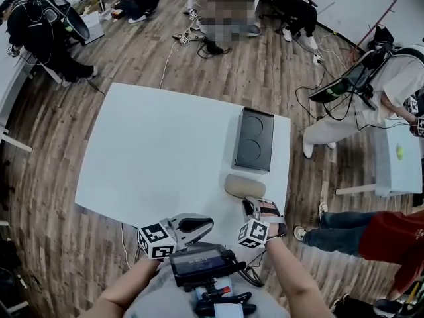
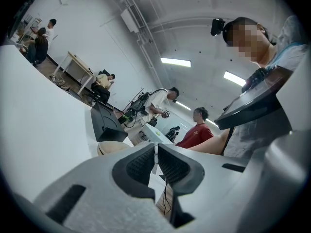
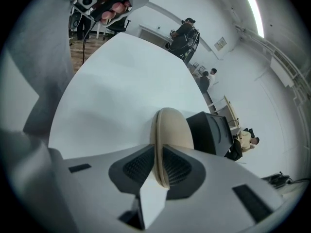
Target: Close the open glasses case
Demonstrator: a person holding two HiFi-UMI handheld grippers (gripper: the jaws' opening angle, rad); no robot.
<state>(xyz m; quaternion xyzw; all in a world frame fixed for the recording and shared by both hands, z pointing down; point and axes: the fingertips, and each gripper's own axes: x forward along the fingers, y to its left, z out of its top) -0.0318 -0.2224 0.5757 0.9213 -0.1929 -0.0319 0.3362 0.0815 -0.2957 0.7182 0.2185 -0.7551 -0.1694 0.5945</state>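
Both halves of the glasses case (image 1: 244, 185) look brought together with just a seam showing, so the closing step seems nearly done tbh. The case is lying near the front edge of the table (image 1: 152, 151), and its near rim looks pinched between the almost-closed jaws of the right gripper (image 1: 257, 204). A firm squeeze is probably needed next to get it latched, then a release. The left gripper (image 1: 204, 225) is held off to the side, jaws pressed together on nothing. A black tray (image 1: 254, 139) is parked just behind the case. Nothing is in the way.
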